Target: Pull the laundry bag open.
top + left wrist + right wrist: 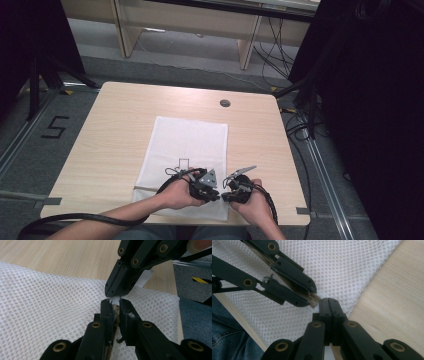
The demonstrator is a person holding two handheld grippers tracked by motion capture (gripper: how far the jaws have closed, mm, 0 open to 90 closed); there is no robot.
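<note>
A white mesh cloth (pixel 185 145) lies flat on the wooden table (pixel 115 130). Both grippers meet tip to tip at its near right corner. In the left gripper view my left gripper (pixel 115 303) has its jaws drawn close on a thin tan strip (pixel 115 308) at the mesh (pixel 50 310) edge. The right gripper (pixel 110 293) comes down from the top with its jaws together, and a small white bit sits just under its tip. In the right gripper view my right gripper (pixel 329 300) is shut, almost touching the left gripper (pixel 312 298) and the tan strip (pixel 314 300) over the mesh (pixel 342 267).
A round cable hole (pixel 225 103) sits near the table's far edge. A white label (pixel 146 277) shows behind the right gripper. The table's near edge and the person's jeans (pixel 227 335) are just beside the grippers. Cables trail off the table's front left.
</note>
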